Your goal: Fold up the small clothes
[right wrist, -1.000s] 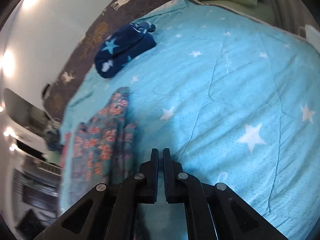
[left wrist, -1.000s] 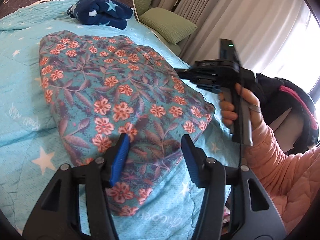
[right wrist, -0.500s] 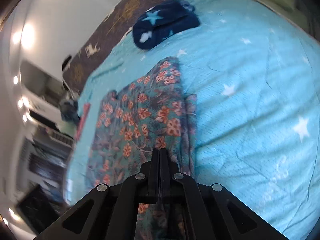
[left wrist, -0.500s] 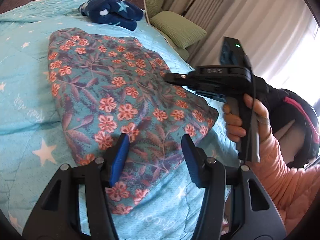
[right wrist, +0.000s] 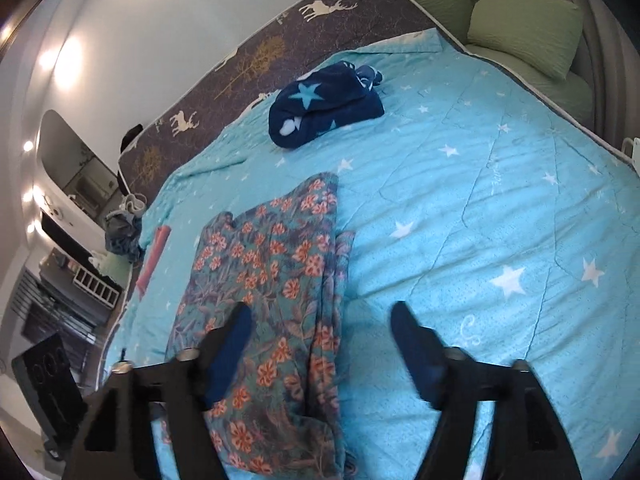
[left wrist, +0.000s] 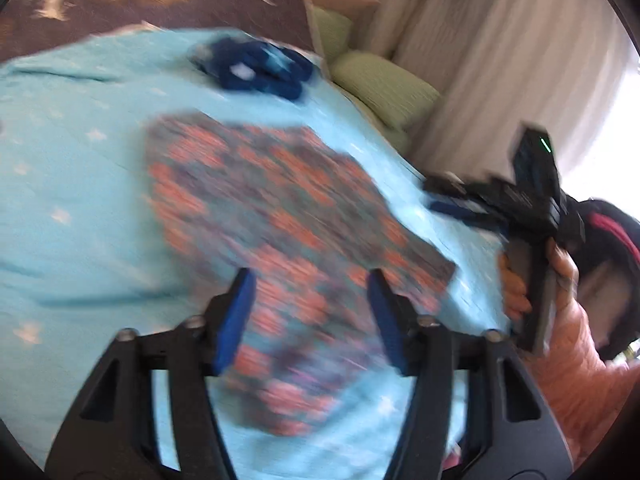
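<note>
I see the folded floral garment (right wrist: 276, 280) lying flat on the star-print quilt (right wrist: 500, 200). My left gripper (left wrist: 308, 316) and right gripper (right wrist: 320, 344) both hover above it; jaws have just been opening, now spread wide, gripping nothing. A navy star fleece bundle (right wrist: 324, 108) sits well apart.

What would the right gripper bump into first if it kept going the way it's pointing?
Probably the right edge of the flowered teal cloth, or the turquoise star-print quilt beside it. The open right gripper tilts down at the bed, and depth is hard to judge.
</note>
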`<state>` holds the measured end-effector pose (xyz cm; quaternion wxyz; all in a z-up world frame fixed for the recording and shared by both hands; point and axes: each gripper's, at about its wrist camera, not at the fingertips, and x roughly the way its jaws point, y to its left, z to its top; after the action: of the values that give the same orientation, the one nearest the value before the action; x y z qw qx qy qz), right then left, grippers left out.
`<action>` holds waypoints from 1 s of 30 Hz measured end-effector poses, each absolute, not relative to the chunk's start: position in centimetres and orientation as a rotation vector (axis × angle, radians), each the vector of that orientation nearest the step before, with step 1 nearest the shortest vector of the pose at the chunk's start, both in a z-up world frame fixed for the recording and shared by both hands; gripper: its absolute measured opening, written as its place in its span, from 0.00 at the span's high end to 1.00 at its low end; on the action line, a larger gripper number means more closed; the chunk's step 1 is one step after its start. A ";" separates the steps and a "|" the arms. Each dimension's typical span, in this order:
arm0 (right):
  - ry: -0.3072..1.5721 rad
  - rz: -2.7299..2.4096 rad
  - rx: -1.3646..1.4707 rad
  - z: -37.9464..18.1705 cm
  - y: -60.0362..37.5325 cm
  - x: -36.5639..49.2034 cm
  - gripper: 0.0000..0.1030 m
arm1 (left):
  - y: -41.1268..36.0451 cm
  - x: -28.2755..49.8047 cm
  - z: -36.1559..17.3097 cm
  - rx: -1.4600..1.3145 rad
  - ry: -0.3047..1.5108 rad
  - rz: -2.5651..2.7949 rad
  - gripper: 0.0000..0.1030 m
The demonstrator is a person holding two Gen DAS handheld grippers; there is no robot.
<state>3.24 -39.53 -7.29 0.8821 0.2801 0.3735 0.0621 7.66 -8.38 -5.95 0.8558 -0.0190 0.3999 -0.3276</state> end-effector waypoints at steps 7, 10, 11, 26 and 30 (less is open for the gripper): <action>0.864 0.211 0.616 -9.4 -40.5 7.4 0.17 | -3.2 14.4 -7.6 -0.213 0.935 -0.546 0.26; 0.914 0.290 0.679 -10.9 -40.7 9.4 0.17 | -2.9 15.7 -8.6 -0.274 0.977 -0.581 0.26; 0.921 0.305 0.687 -11.2 -40.5 9.8 0.17 | -3.2 16.3 -8.9 -0.282 0.987 -0.598 0.26; 0.901 0.643 0.642 -12.6 -39.0 17.4 0.15 | -8.1 22.9 -11.3 -0.156 1.030 -0.731 0.26; 0.893 0.677 0.568 -12.2 -37.9 18.3 0.15 | -8.4 23.6 -11.7 -0.166 1.010 -0.762 0.39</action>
<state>18.30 -37.92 -12.23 0.8091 0.2659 0.4176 0.3166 23.57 -8.39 -11.65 0.8031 -0.0775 0.4715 -0.3559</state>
